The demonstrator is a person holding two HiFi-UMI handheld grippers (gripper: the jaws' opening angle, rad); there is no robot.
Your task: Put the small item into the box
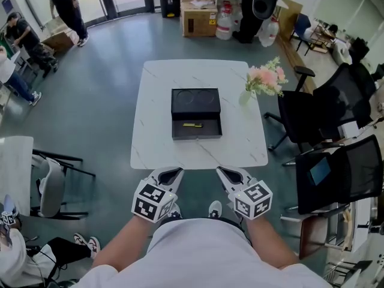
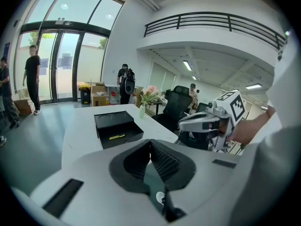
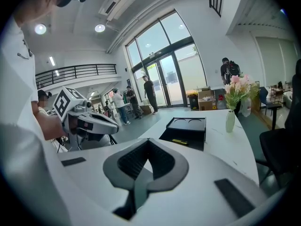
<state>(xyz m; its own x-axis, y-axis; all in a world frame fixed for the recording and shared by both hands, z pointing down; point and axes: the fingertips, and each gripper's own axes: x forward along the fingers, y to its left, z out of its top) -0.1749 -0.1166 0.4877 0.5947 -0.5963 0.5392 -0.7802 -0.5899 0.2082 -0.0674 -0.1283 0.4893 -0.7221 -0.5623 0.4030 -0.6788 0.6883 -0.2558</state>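
Note:
A black box [image 1: 196,113] lies open on the middle of the white marble table [image 1: 156,101]; its lid with two round recesses sits behind the tray. A small yellow item [image 1: 192,125] lies inside the tray, also visible in the left gripper view [image 2: 116,136] and the right gripper view [image 3: 179,141]. My left gripper [image 1: 172,174] and right gripper [image 1: 227,173] hover side by side just off the table's near edge, short of the box. Both have their jaws together with nothing between them. The left gripper view shows its ribbed pads [image 2: 162,159] meeting at the tip.
A vase of pink flowers [image 1: 264,80] stands at the table's right edge. Black office chairs [image 1: 318,113] crowd the right side, and a white chair [image 1: 51,185] stands at the left. People [image 1: 69,8] and cardboard boxes [image 1: 198,14] are at the back of the room.

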